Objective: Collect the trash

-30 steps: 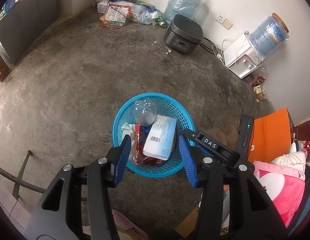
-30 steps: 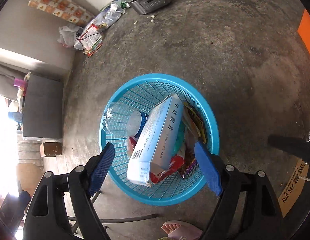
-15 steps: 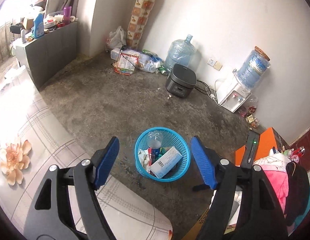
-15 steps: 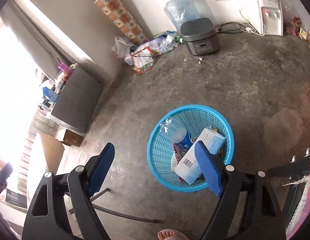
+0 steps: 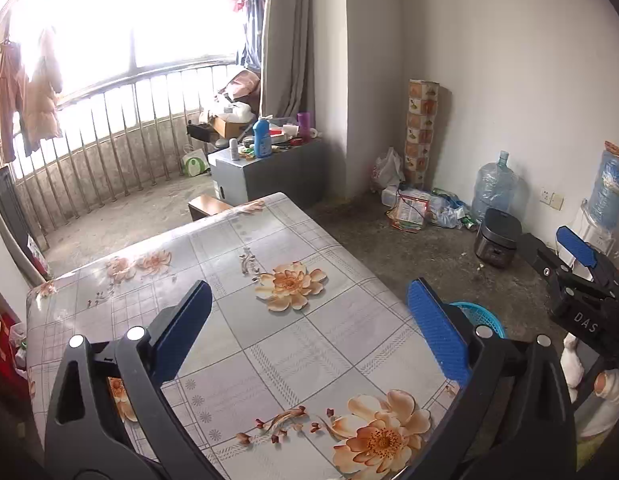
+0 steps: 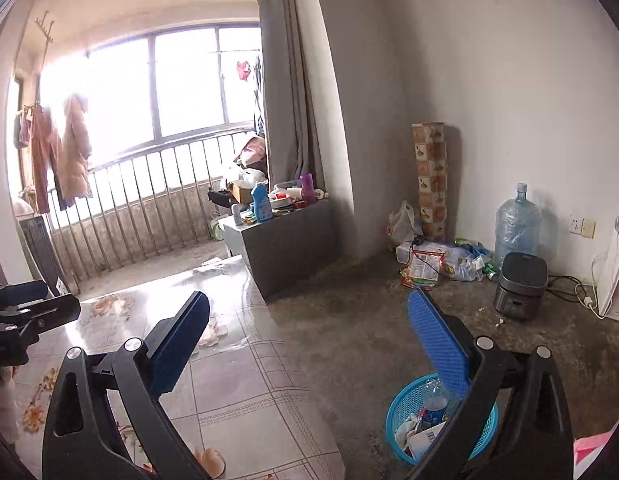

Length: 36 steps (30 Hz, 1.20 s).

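The blue mesh basket stands on the concrete floor beside the table and holds a clear plastic bottle, a white box and wrappers. My right gripper is high above it, jaws opening, with nothing between them; its right finger covers part of the basket. My left gripper hovers over the floral tablecloth, jaws also opening and empty. In the left wrist view only the basket's rim shows behind a finger, and a blue pad of the right gripper sits at the right edge.
A rice cooker, a water jug and a heap of bags and wrappers line the far wall. A water dispenser stands at the right. A grey cabinet with bottles sits by the balcony railing.
Both grippers have risen from just over the basket and tipped up toward the room. The basket has shrunk to the lower right. Both pairs of jaws stand wider.
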Motion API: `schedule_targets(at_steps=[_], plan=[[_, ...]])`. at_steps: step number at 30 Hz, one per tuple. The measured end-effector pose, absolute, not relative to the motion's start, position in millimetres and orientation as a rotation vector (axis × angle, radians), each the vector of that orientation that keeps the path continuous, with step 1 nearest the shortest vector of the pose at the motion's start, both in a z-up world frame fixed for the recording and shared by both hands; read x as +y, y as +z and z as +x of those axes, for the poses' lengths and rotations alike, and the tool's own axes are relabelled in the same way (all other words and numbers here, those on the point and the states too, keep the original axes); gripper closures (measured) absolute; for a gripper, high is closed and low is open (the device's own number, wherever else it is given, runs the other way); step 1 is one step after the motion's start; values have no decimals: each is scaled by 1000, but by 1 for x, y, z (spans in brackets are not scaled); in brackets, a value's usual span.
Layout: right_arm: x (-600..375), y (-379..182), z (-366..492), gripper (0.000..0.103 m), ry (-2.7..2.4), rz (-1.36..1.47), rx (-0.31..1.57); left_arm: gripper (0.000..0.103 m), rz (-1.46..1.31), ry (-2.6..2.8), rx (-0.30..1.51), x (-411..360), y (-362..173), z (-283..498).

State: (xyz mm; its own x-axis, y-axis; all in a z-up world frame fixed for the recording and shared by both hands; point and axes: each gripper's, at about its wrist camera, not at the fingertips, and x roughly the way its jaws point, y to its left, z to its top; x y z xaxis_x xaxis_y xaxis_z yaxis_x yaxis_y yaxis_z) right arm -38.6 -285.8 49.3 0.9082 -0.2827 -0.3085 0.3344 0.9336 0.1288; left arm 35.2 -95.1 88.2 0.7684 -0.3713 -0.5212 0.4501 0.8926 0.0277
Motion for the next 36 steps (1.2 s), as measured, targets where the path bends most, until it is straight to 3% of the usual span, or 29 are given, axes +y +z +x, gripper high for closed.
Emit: schedule_targets(at_steps=[7, 13, 20, 36], plan=[[-204, 59, -44, 6, -207, -10, 317, 9, 62, -238, 653, -28, 34, 10], [-160, 26, -42, 6, -172, -78, 553, 9, 6, -208, 844, -5, -14, -5], [-176, -22, -41, 6, -215, -32, 827, 9, 47, -191, 872, -10, -19, -10], [-228, -33, -51, 6, -410, 3, 916, 9, 146, -195, 962, -43, -30, 10]])
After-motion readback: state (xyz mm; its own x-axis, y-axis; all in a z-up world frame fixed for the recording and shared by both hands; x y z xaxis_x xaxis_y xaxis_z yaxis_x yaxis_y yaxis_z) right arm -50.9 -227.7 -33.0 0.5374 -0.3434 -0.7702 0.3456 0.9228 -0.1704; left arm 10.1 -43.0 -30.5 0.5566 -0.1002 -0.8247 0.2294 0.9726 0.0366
